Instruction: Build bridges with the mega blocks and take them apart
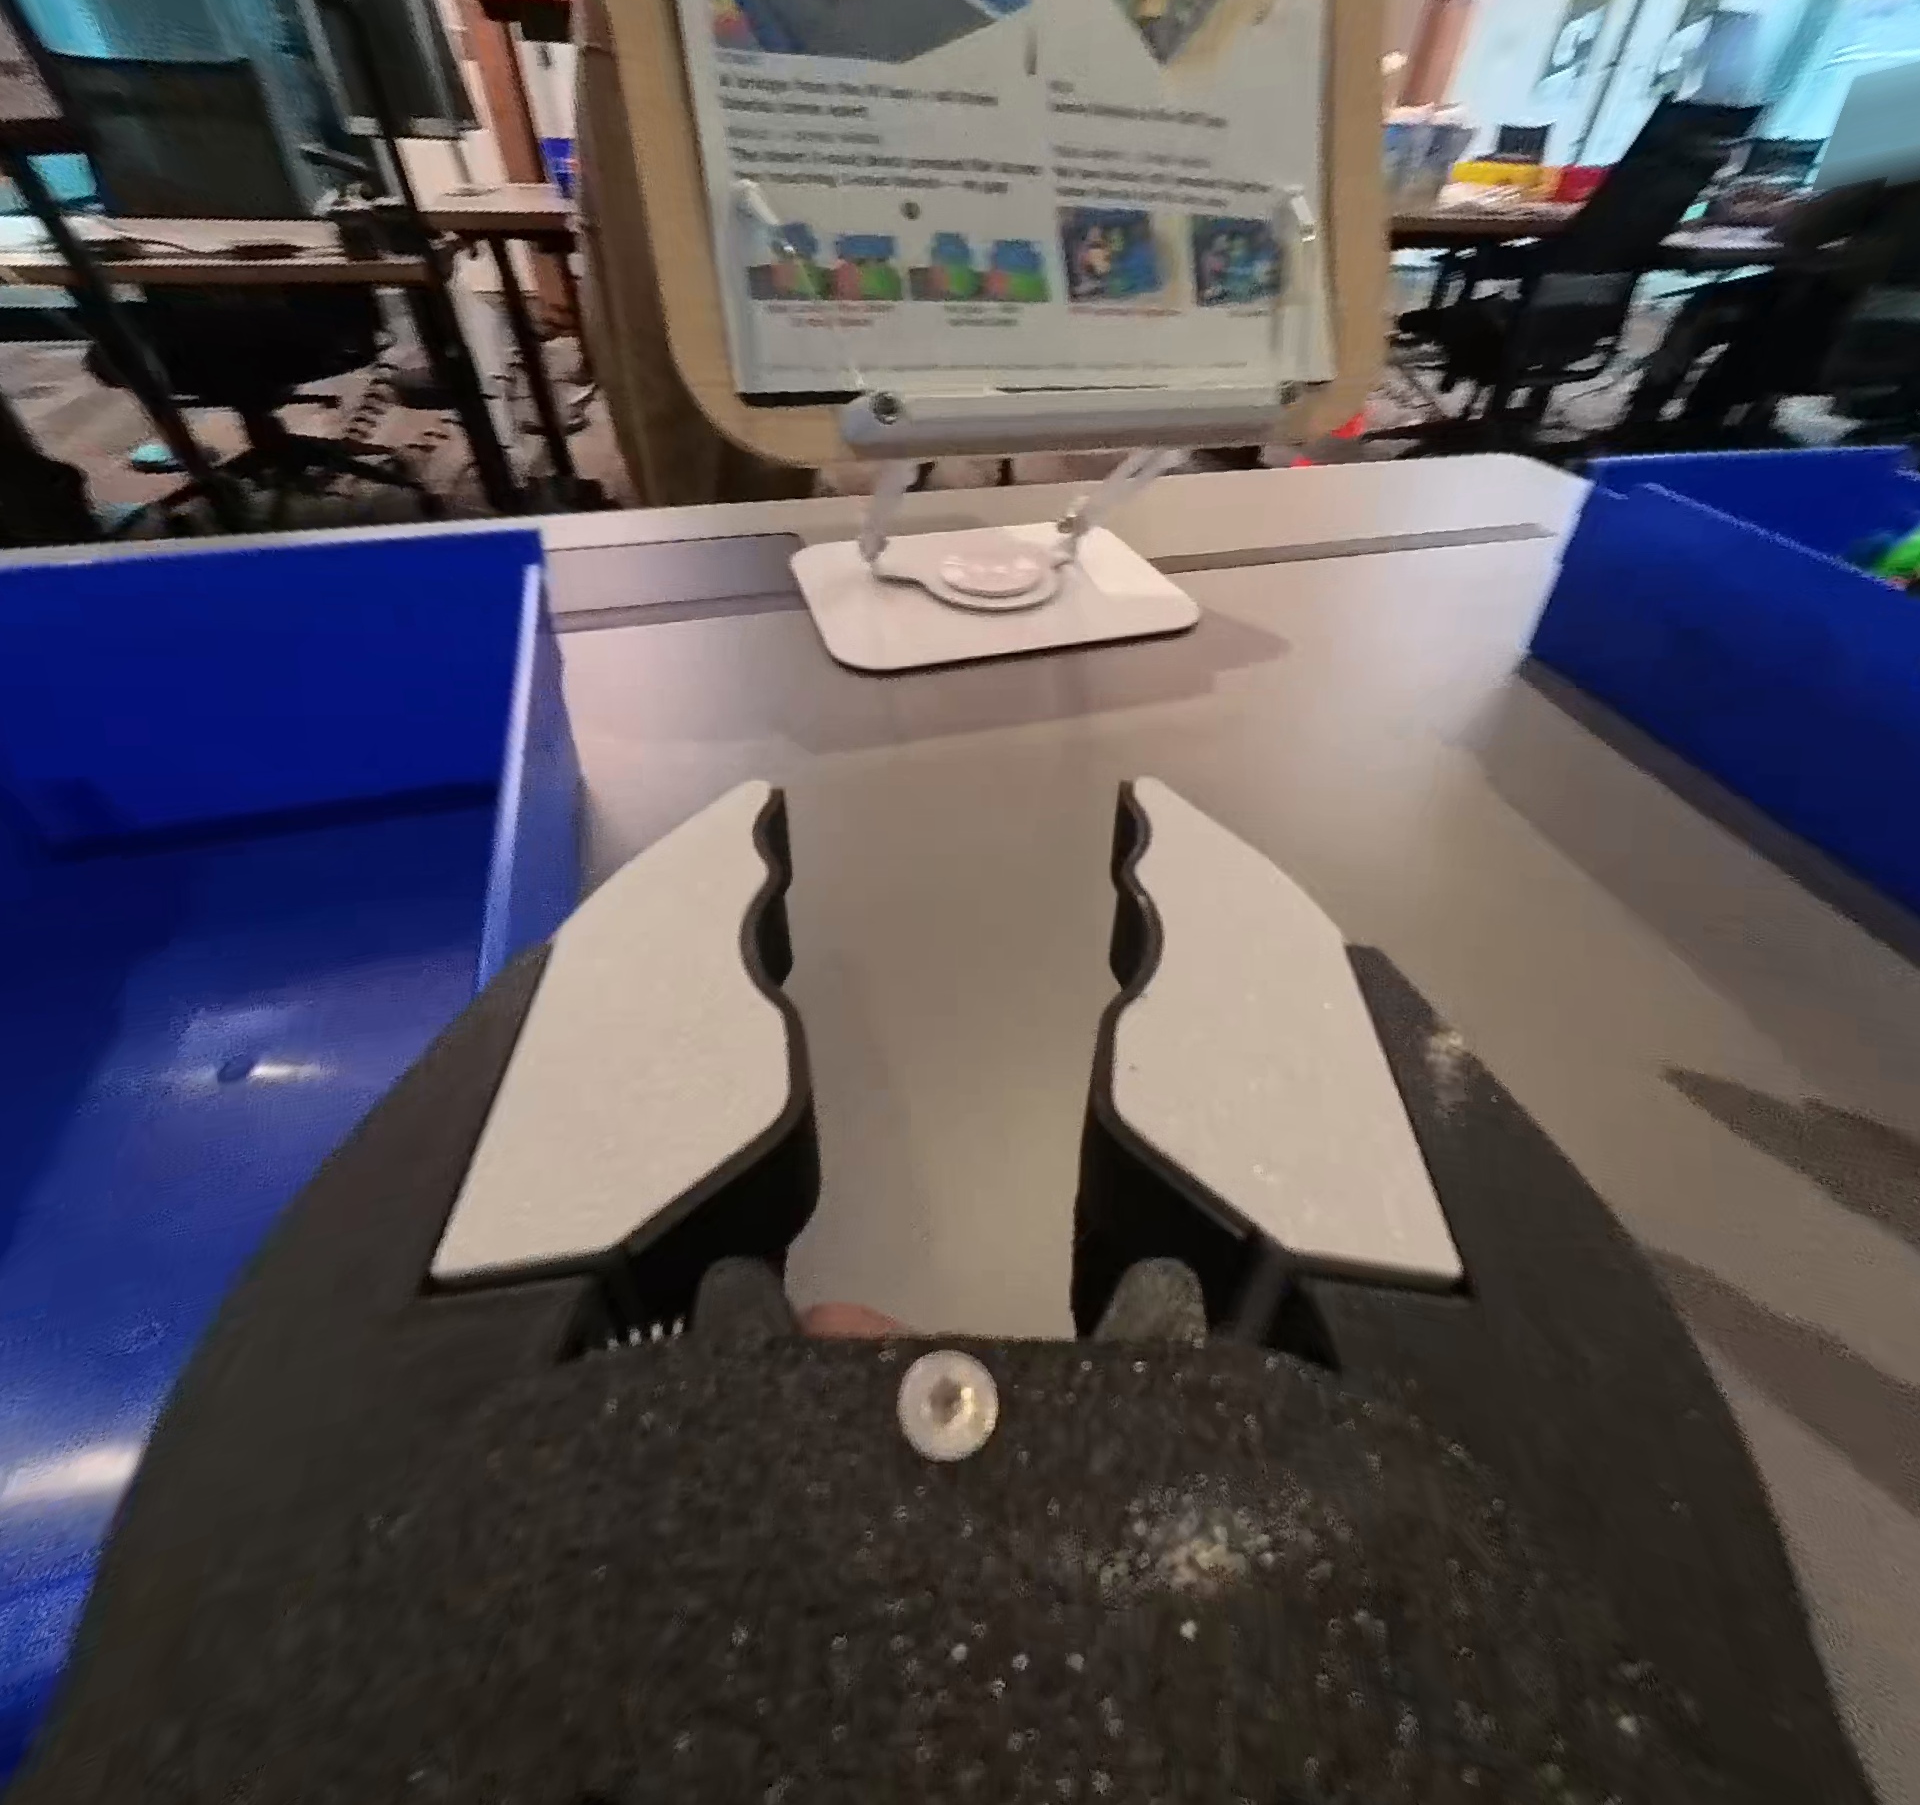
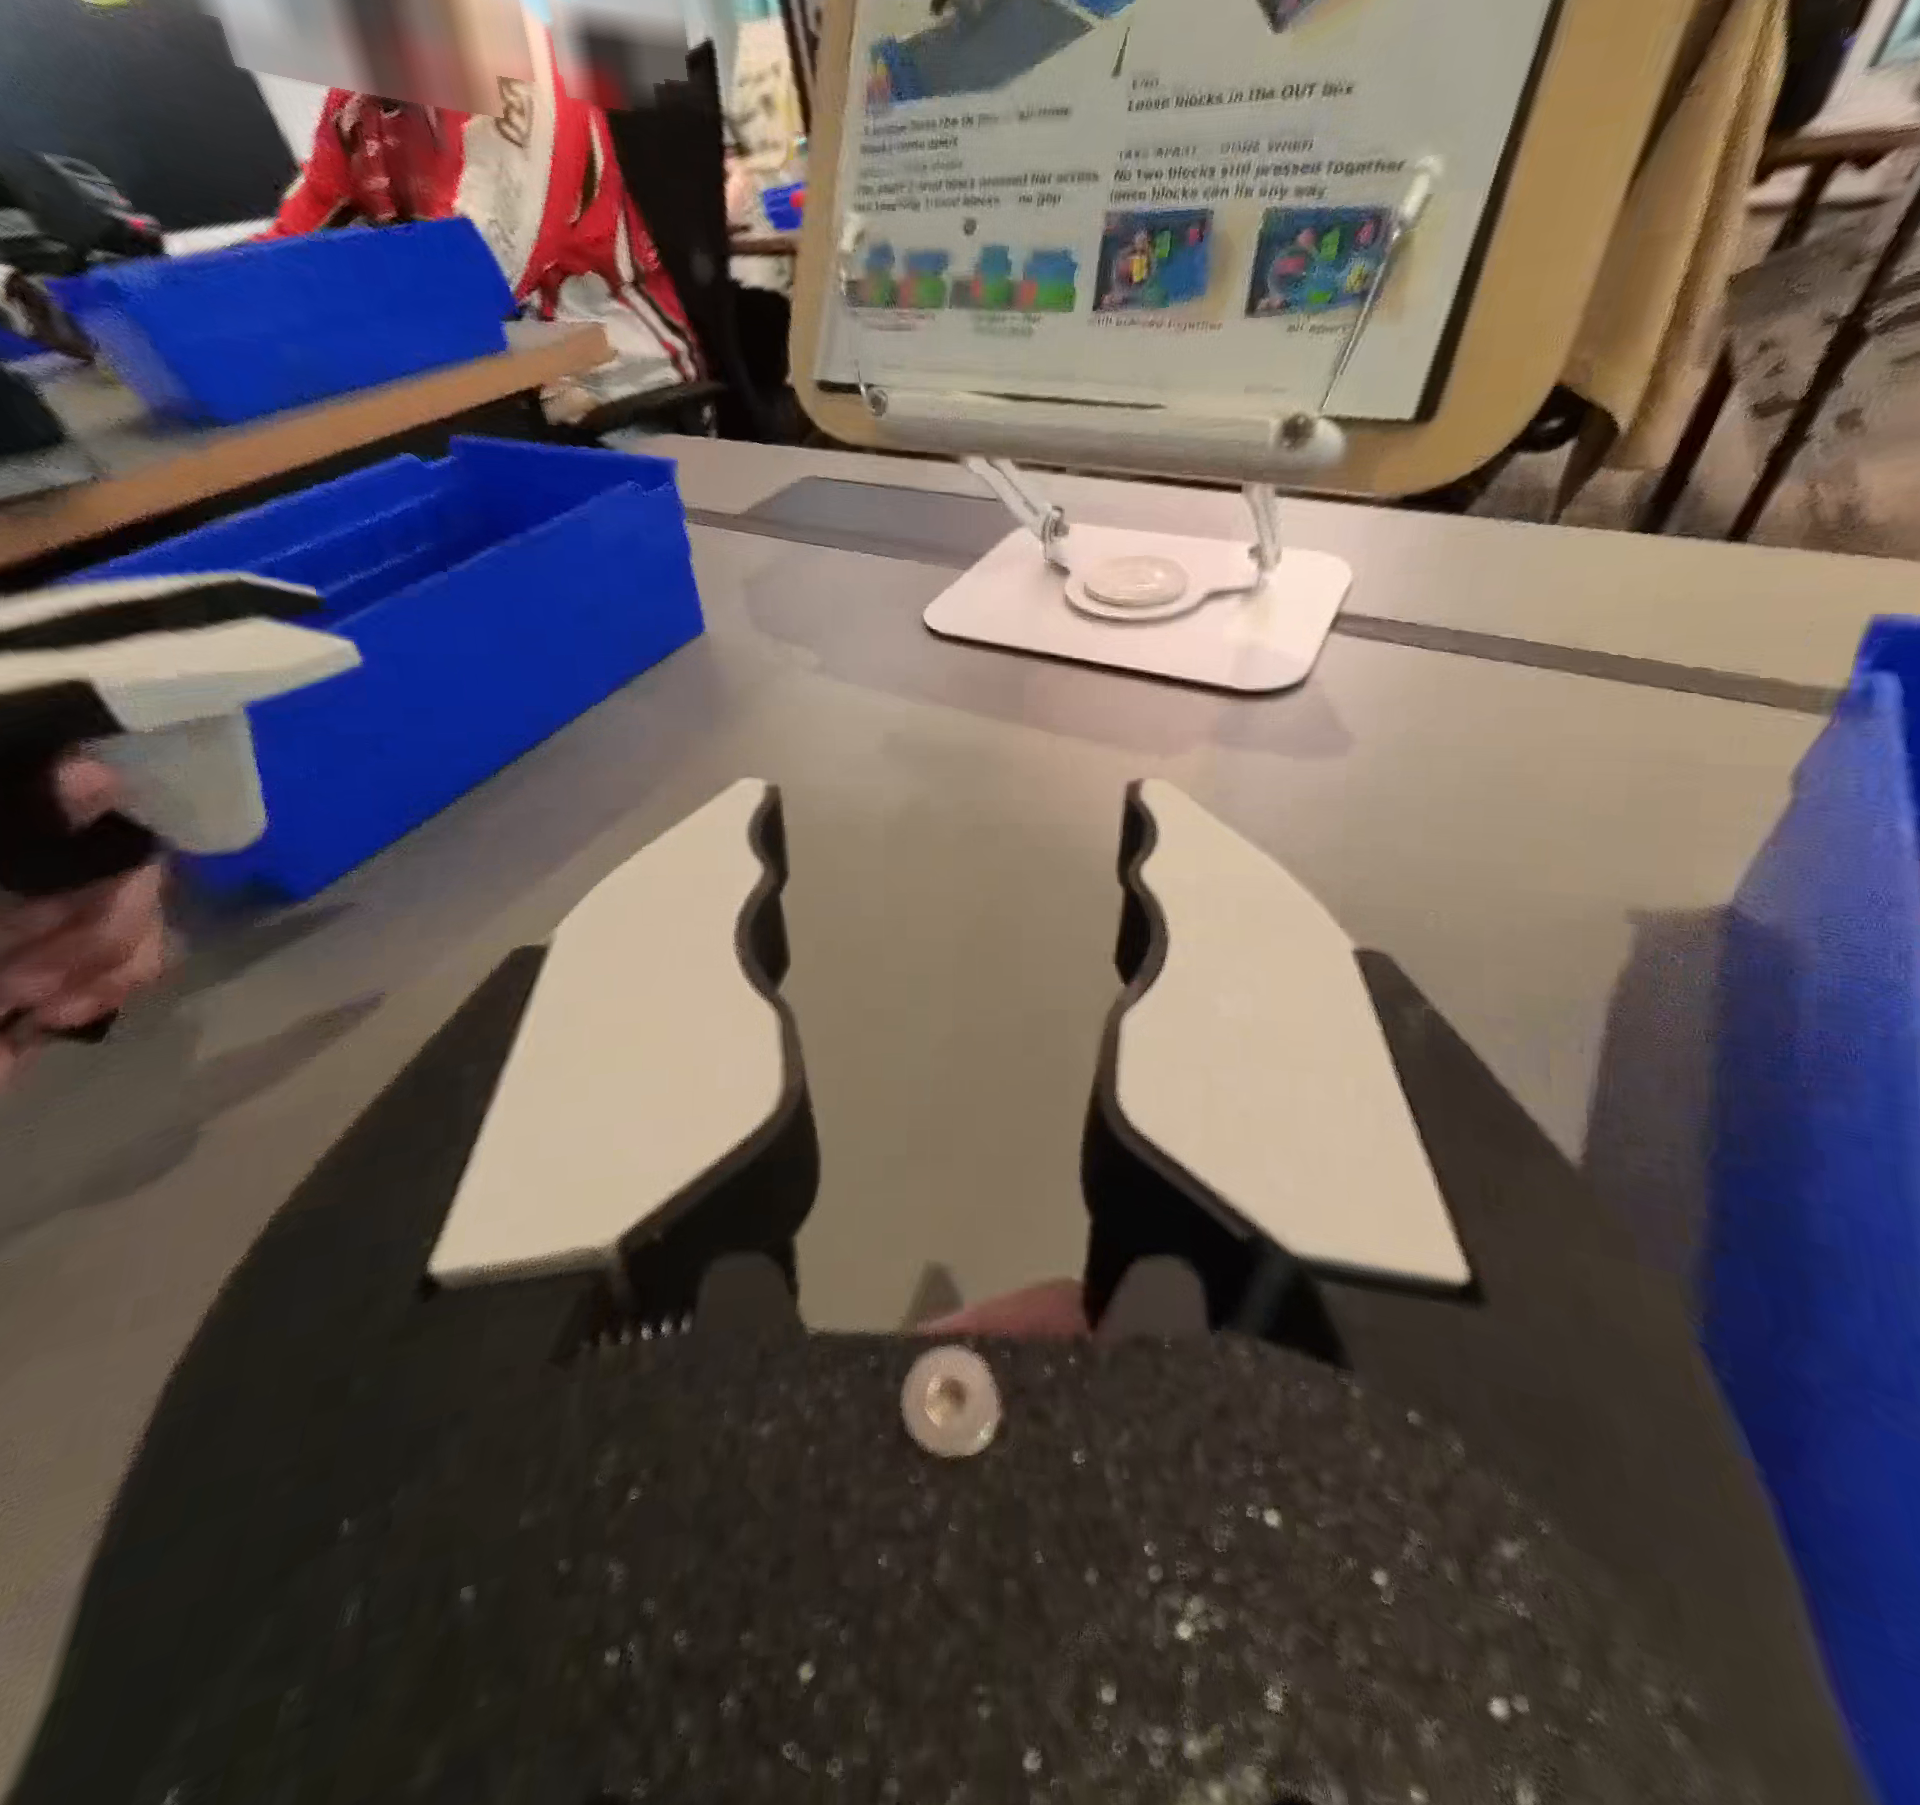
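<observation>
Looking down my left gripper [image 1: 951,820], I see its jaws spread wide and empty over the bare grey table [image 1: 1039,737]. Using the instruction stand [image 1: 992,602] as my landmark: an empty-looking blue bin [image 1: 260,820] sits left of it, and another blue bin [image 1: 1745,633] right of it holds a green scrap that may be a block [image 1: 1896,555].

From my right gripper [image 2: 951,820], equally wide and empty, that right-hand bin's wall [image 2: 1818,1080] is just beside me, its contents hidden. I judge the right hand nearer the blocks. Both grippers sit level, pointing toward the stand.
</observation>
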